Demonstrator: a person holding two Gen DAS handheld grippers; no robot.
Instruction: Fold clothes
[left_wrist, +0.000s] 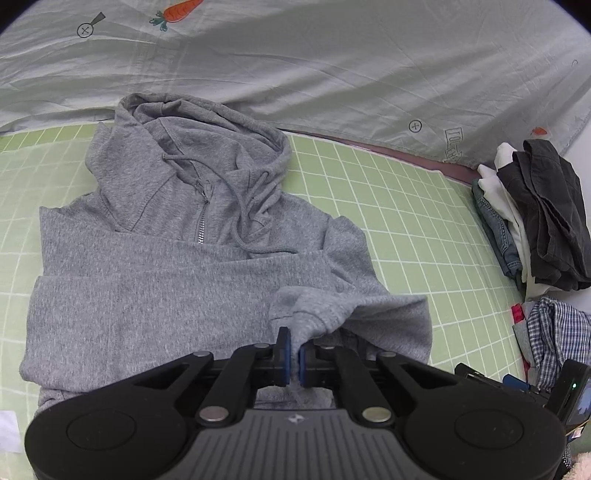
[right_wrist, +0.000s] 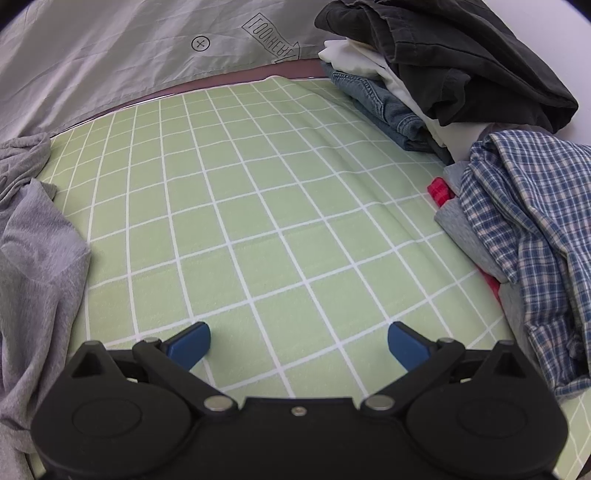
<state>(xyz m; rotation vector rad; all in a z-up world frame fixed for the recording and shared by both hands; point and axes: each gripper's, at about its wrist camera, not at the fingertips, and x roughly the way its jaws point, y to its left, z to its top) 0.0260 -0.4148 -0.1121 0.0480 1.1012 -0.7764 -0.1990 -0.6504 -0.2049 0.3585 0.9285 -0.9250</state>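
Note:
A grey zip-up hoodie (left_wrist: 177, 266) lies on the green checked sheet (left_wrist: 406, 206), hood toward the back, one sleeve folded across its chest. My left gripper (left_wrist: 294, 356) is shut on the cuff end of the hoodie's sleeve (left_wrist: 314, 317), lifting it a little over the lower right of the garment. In the right wrist view the hoodie's edge (right_wrist: 37, 258) fills the left side. My right gripper (right_wrist: 298, 345) stands open just above the bare green sheet (right_wrist: 258, 221), with nothing between its blue fingers (right_wrist: 190, 345).
A folded stack of dark, white and denim clothes (right_wrist: 424, 74) sits at the back right, also visible at the right as the stack (left_wrist: 539, 214). A blue checked shirt (right_wrist: 524, 229) is heaped in front of it over grey and red items. A pale printed duvet (left_wrist: 332, 66) lies behind.

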